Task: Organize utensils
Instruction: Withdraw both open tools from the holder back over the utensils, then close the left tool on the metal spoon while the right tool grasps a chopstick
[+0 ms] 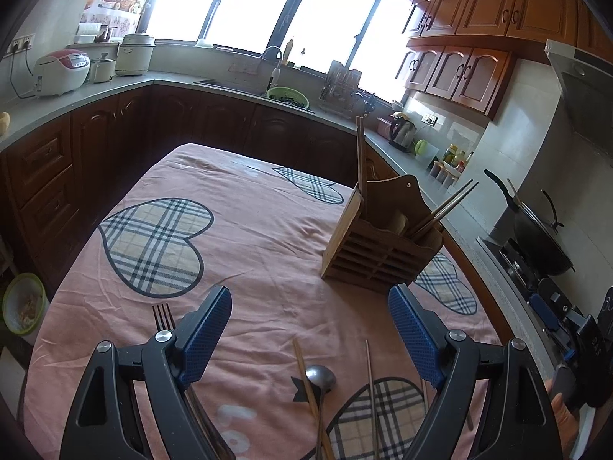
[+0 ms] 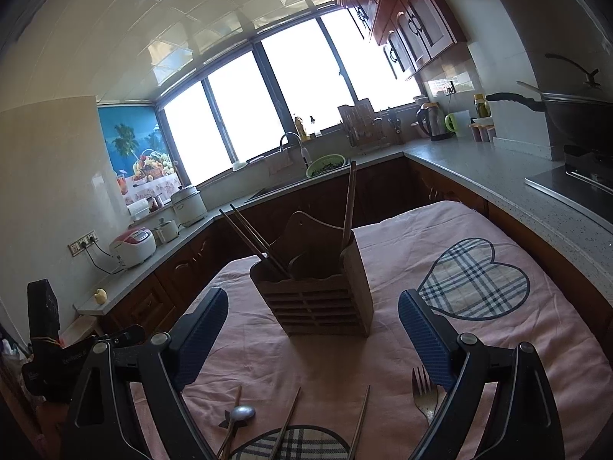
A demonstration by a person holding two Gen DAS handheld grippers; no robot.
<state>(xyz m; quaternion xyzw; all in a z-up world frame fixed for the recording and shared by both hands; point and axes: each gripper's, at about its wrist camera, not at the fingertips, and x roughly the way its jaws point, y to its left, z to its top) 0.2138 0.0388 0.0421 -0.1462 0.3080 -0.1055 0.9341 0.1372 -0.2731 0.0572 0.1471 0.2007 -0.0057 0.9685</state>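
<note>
A wooden utensil holder (image 1: 377, 247) stands on the pink tablecloth (image 1: 249, 237) and holds several chopsticks (image 1: 361, 161). It also shows in the right wrist view (image 2: 318, 291). My left gripper (image 1: 310, 329) is open and empty above a metal spoon (image 1: 321, 379), loose chopsticks (image 1: 308, 391) and a fork (image 1: 164, 316) at its left finger. My right gripper (image 2: 312, 335) is open and empty, facing the holder. Below it lie a spoon (image 2: 241, 414), chopsticks (image 2: 285, 425) and a fork (image 2: 423, 395).
Dark wood cabinets and a grey counter (image 1: 115, 88) run around the table, with a sink (image 1: 245, 88), rice cookers (image 1: 63, 71), a kettle (image 1: 402, 134) and a wok (image 1: 536, 237) on the stove. The right gripper shows at the edge of the left wrist view (image 1: 567, 329).
</note>
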